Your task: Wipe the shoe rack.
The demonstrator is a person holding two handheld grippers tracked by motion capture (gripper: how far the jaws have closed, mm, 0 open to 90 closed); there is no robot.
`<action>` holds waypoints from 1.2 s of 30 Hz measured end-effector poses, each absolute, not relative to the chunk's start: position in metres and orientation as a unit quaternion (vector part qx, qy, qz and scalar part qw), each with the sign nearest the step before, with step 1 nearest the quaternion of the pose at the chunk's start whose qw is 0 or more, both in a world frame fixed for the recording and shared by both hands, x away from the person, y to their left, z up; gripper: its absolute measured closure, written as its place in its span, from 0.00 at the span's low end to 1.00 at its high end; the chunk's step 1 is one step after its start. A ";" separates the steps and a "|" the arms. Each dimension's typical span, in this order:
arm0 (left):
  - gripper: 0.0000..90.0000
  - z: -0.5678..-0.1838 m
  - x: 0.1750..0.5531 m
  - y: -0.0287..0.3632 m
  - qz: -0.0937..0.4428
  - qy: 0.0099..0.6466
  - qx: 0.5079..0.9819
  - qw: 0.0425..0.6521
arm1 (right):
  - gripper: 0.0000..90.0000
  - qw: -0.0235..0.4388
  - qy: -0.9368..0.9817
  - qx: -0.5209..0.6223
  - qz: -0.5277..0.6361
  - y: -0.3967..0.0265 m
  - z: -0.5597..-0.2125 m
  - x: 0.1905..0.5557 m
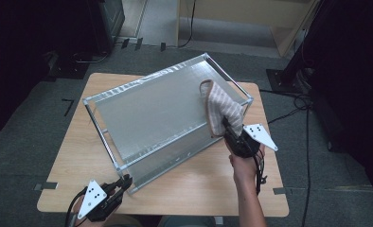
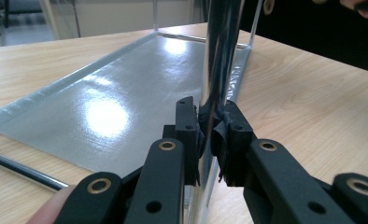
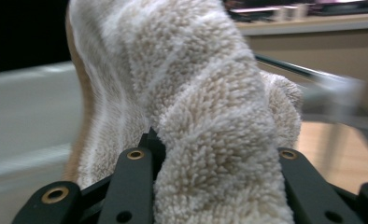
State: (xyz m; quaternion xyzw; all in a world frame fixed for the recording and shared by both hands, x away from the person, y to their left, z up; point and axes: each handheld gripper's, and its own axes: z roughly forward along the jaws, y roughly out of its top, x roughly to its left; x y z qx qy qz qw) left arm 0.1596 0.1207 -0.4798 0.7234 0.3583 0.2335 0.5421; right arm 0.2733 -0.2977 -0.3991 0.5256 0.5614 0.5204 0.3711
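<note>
A: Where's the towel (image 1: pixel 221 109)?
B: Beige w/ pale stripes, bunched up, standing over the right end of the metal shelf rack (image 1: pixel 151 111), pinched in the right gripper (image 1: pixel 228 128). In the right gripper view the cloth (image 3: pixel 191 116) bulges up between and over both jaws, so they're clamped on it.
A: Rack?
B: Grey sheet-metal top, thin chrome posts at corners, second shelf below; sits skewed on the wooden table (image 1: pixel 199 184). Nothing lies on the top shelf except the towel's lower edge near the right rim.
A: Left side?
B: Left gripper (image 1: pixel 126 182) at the rack's near corner. The left gripper view has its jaws pressed together on a chrome post (image 2: pixel 217 70), lower shelf (image 2: pixel 126 93) stretching away behind.
A: Room to move?
B: Bare wood in front of the rack and at left; rack's far right corner is near the table edge. Carpet around, cables (image 1: pixel 307 142) on the floor at right.
</note>
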 end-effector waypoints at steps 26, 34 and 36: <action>0.90 -0.481 0.161 0.122 0.217 0.353 0.724 0.551 | 0.69 0.298 0.738 0.500 0.342 -0.219 -0.515 0.308; 0.90 -0.481 0.157 0.112 0.209 0.341 0.730 0.554 | 0.71 0.242 0.781 0.435 0.378 -0.169 -0.520 0.292; 0.90 -0.481 0.157 0.111 0.207 0.340 0.731 0.555 | 0.72 0.222 0.788 0.424 0.386 -0.158 -0.519 0.286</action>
